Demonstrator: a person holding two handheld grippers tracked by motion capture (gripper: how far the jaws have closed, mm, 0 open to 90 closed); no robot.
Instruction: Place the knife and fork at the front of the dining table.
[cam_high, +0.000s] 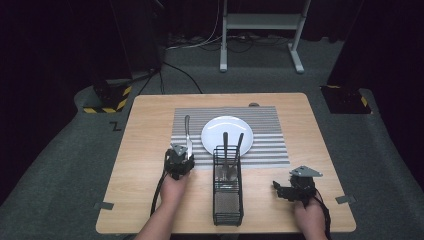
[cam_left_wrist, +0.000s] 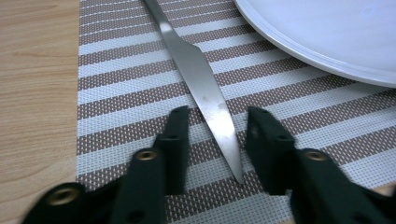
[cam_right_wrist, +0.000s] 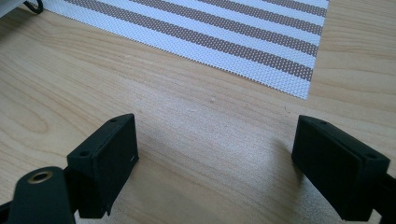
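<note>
A light wooden table (cam_high: 150, 200) is set on grey carpet in a dark room, with a striped placemat (cam_high: 270, 145) laid across its far half and a white plate (cam_high: 220, 131) in the middle of the mat. A table knife (cam_left_wrist: 205, 95) lies flat on the mat just to the left of the plate, apart from its rim, with its tip pointing toward the person. In the left gripper view the left gripper (cam_left_wrist: 217, 135) is seen low over the mat with its jaws parted on either side of the blade near the tip; a gap is left on both sides, so nothing is pinched yet. The right gripper (cam_right_wrist: 215, 154) is held spread wide above bare wood near the mat's corner, with nothing between its jaws. A black wire caddy (cam_high: 228, 200) stands between the two hands, with what look like two more utensils upright in it. Whether the knife is being laid down or taken up cannot be told. If it is to be gripped, the thin blade would best be centred between the pads, which should be brought down to the mat before closing. A grip on the thicker part further up would likely be steadier, and the plate should be kept clear of.
</note>
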